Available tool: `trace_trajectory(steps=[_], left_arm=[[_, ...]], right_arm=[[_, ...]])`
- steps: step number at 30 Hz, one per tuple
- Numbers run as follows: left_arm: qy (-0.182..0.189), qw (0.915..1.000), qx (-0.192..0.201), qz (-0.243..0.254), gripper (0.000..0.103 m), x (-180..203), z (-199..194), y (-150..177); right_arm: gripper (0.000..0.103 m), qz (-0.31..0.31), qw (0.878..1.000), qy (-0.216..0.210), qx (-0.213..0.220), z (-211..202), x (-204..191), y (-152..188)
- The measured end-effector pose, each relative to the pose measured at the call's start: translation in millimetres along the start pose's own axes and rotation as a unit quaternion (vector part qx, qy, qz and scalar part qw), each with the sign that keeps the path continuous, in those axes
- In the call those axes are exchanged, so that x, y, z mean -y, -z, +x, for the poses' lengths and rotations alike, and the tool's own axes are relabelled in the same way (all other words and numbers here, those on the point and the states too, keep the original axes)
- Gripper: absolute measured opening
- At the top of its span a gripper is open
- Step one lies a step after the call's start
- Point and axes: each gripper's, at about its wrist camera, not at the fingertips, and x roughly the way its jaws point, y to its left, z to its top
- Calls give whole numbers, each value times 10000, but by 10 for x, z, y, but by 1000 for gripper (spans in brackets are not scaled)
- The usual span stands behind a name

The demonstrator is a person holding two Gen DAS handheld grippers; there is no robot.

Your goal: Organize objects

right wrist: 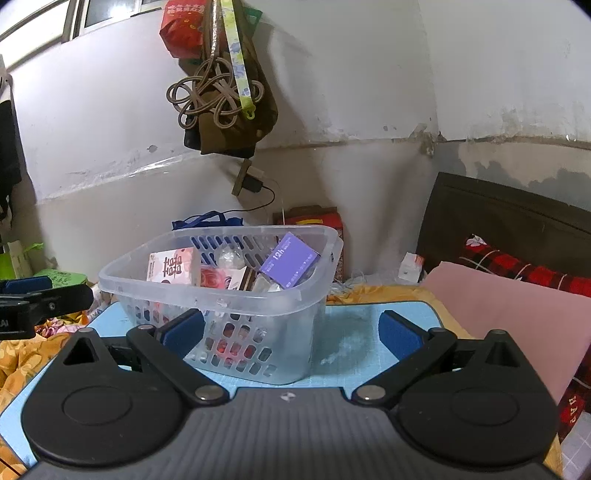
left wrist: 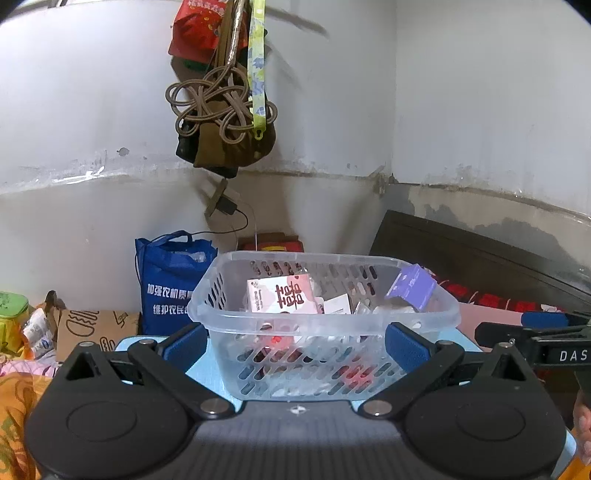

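Clear plastic basket (left wrist: 325, 317), slotted walls, stands on a light blue cutting mat (right wrist: 354, 332) laid over bedding. Contents: a pink-and-white carton (left wrist: 282, 295) printed with a red double-happiness character and the word "Welcome" along one side; a purple box (right wrist: 290, 264) marked "12h", leaning tilted against the basket's right rim; further small packets and wrapped items beneath, too jumbled to identify. Left tongs (left wrist: 295, 341): blue pads spread wide, released, holding nothing, the basket's near wall lying between them. Right tongs (right wrist: 291, 332): likewise spread and empty, left pad in front of the basket's near corner, right pad over bare mat. In the left wrist view the right tool's black body at the right edge reads "DAS", cut off by the frame. Behind the basket: a blue tote bag (left wrist: 170, 280) with white Chinese lettering; a brown paper bag (left wrist: 92, 330) with line drawings; a red carton (right wrist: 317, 221) against the wall. Hanging on the wall: a red printed bag (right wrist: 183, 27), coiled beige cord (left wrist: 218, 99), a green patterned lanyard (left wrist: 256, 70). Right side: folded pink cloth (right wrist: 517, 325), red plaid fabric (right wrist: 524, 269).
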Motion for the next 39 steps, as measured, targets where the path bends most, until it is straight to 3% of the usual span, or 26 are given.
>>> trace_trajectory(steps=[39], left_arm=[[-83, 9995, -273, -150, 103, -2, 67, 12]], right_arm=[[103, 1, 10000, -40, 3, -25, -91, 1]])
